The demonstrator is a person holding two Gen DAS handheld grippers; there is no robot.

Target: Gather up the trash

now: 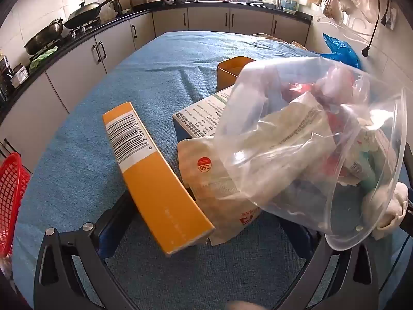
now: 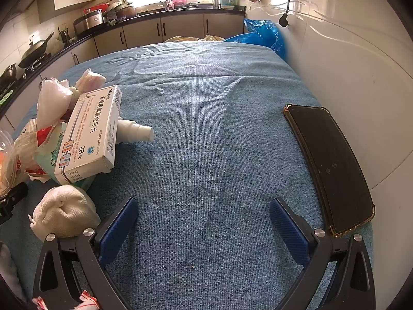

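Observation:
In the left wrist view my left gripper stands open over a trash pile on the blue tablecloth. An orange box with a barcode lies tilted between the fingers, beside a paper packet with a red sticker. A clear plastic container stuffed with wrappers lies on its side at right. In the right wrist view my right gripper is open and empty over bare cloth. A white medicine box, a white spray bottle and a rolled white cloth lie to its left.
A black phone in a clear case lies at the right by the white wall. A blue plastic bag sits at the table's far end. A red basket is at the left edge. Kitchen counters with woks run along the back.

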